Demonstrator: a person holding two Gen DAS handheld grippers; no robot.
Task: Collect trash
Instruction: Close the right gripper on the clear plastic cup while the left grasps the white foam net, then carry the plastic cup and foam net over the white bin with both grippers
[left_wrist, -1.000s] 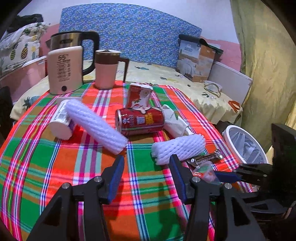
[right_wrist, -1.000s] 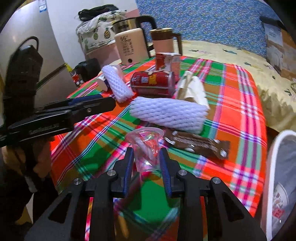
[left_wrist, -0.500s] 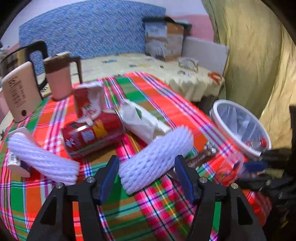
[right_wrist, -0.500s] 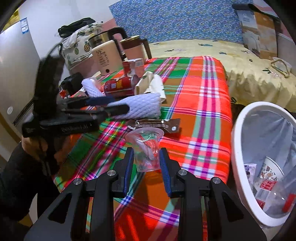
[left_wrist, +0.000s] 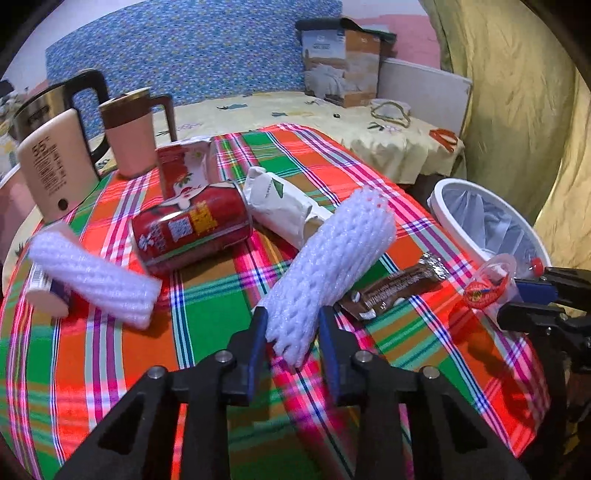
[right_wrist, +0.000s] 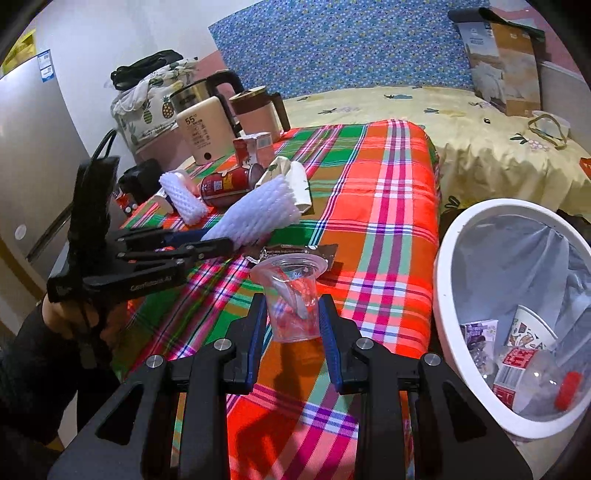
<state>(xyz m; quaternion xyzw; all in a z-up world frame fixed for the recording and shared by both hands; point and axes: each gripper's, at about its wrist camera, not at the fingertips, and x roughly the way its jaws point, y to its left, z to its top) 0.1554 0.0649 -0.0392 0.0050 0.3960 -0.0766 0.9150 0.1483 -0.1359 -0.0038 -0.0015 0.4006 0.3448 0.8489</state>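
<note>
On the plaid tablecloth (left_wrist: 207, 332) lies a white foam net sleeve (left_wrist: 332, 251). My left gripper (left_wrist: 291, 314) is closing on its near end and the pads press it; the sleeve (right_wrist: 258, 214) and left gripper (right_wrist: 221, 240) also show in the right wrist view. My right gripper (right_wrist: 291, 302) is shut on a clear plastic cup (right_wrist: 293, 291) with red scraps inside, held above the table's edge, left of the white bin (right_wrist: 443, 266). More trash lies around: a red can (left_wrist: 192, 229), a red carton (left_wrist: 184, 170), a white paper bag (left_wrist: 280, 199), a brown wrapper (left_wrist: 391, 291) and a second foam sleeve (left_wrist: 92, 277).
A cream kettle (left_wrist: 48, 166) and a pink mug (left_wrist: 129, 140) stand at the table's far left. The lined bin (left_wrist: 448, 182) beside the table's right edge holds a paper cup, a bottle and wrappers. A bed with a box lies behind. A person's sleeve (right_wrist: 37, 369) is at the left.
My left gripper moved forward to the right-hand foam sleeve and closed on its near end. My right gripper swung with the cup toward the bin, which now fills more of its view.
</note>
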